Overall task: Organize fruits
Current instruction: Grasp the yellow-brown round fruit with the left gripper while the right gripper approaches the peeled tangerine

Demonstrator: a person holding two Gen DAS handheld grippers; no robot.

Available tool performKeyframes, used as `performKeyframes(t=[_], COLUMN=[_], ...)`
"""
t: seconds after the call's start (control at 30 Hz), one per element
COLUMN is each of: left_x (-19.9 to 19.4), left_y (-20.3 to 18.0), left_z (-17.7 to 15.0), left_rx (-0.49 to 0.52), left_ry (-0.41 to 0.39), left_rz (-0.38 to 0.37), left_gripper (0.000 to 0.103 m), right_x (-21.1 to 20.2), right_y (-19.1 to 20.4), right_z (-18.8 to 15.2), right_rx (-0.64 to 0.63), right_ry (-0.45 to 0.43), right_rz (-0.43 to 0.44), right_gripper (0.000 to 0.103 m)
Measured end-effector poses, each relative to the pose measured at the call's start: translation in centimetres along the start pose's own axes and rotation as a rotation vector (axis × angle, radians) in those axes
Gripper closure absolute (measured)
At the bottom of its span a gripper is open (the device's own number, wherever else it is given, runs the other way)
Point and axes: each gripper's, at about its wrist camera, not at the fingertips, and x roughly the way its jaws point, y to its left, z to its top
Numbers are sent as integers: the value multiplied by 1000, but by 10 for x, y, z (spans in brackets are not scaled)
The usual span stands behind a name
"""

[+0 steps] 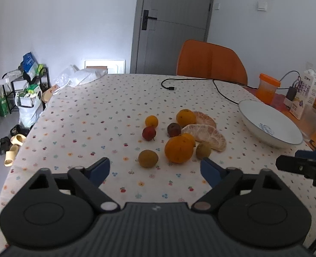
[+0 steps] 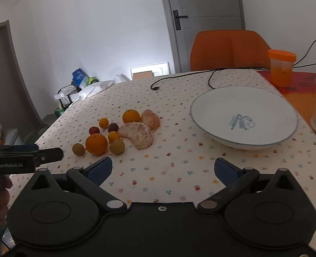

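1. Left wrist view: your left gripper gapes wide, holding nothing, above the dotted tablecloth; round fruits cluster just ahead.
2. Right wrist view: your right gripper is likewise spread, empty; the glossy white bowl sits right of the fruits.

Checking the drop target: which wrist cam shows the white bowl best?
Right wrist: the white bowl sits whole and near, its empty inside and printed logo visible. Left wrist shows it far right, more side-on, print partly visible.
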Motion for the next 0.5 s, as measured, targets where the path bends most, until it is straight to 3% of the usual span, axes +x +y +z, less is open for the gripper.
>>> performKeyframes(t=[0.2,0.27,0.5], left_x=[21,28,44], left_y=[7,8,12], left_z=[3,4,8], left_rx=[-23,-28,-33], left_ry=[23,37,63], left_rz=[17,18,16], left_gripper=[33,39,44], right_x=[18,23,45], right_y=[0,3,5], right_z=[4,5,12], right_rx=[4,-4,11], right_ry=[6,11,47], right_rz=[50,68,116], right_gripper=[1,5,15])
